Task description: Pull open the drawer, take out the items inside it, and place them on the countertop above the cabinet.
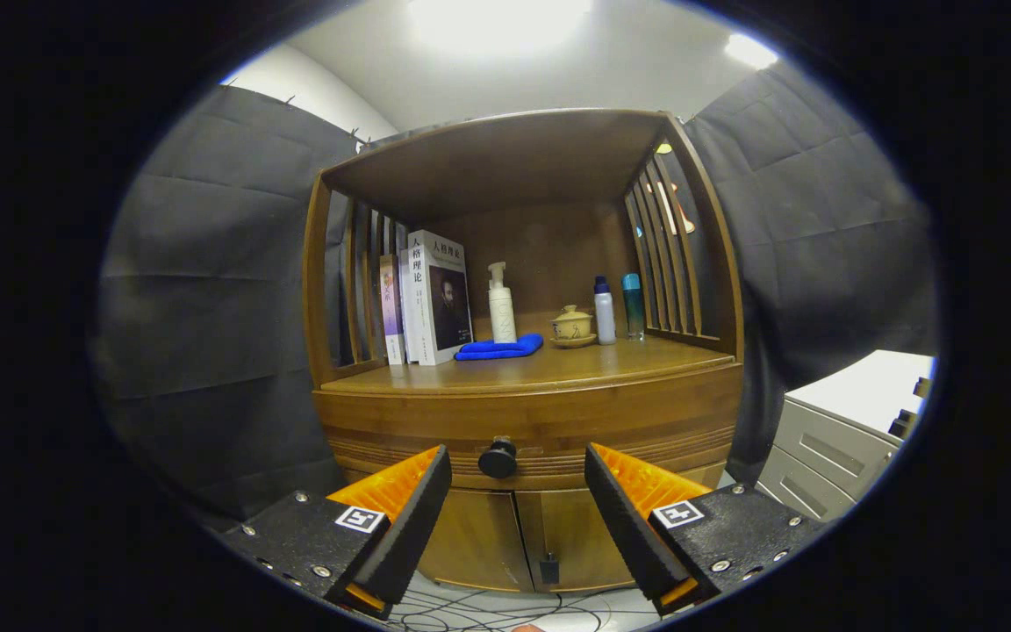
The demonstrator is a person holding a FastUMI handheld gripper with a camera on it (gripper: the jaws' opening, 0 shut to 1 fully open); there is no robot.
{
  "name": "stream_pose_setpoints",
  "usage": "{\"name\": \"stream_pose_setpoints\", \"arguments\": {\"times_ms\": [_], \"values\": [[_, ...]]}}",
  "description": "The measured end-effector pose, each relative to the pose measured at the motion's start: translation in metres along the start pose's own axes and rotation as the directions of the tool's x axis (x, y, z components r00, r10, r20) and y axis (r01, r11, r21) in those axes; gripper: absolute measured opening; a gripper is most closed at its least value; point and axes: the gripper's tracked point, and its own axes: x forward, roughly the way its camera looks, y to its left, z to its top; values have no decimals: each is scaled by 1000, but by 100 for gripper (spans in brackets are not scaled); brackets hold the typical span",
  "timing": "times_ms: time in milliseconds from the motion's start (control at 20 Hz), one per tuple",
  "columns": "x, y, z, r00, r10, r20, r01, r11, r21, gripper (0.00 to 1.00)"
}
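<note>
Jaws of the gripper [517, 465] spread, apparently short of the closed drawer's knob [498, 458].

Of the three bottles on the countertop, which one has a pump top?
The white bottle standing behind the blue cloth, beside the books. The other two, right of the lidded cup, have plain caps. The gripper is open, its fingers flanking the drawer knob.

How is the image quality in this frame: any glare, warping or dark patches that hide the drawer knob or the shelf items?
Gripper view: ceiling light blown out to white glare; fisheye bows the cabinet front and posts; drawer knob sharp and evenly lit, seen between the fingers of the open claw; books, blue cloth and bottles are clear; the shelf's underside is shadowed.
</note>
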Motion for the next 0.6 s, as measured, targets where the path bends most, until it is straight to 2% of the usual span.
{"name": "stream_pose_setpoints", "arguments": {"times_ms": [350, 600], "values": [[57, 16, -15, 998, 24, -66, -24, 1000, -6, 95], [81, 18, -44, 992, 12, -128, -20, 998, -61, 95]]}}
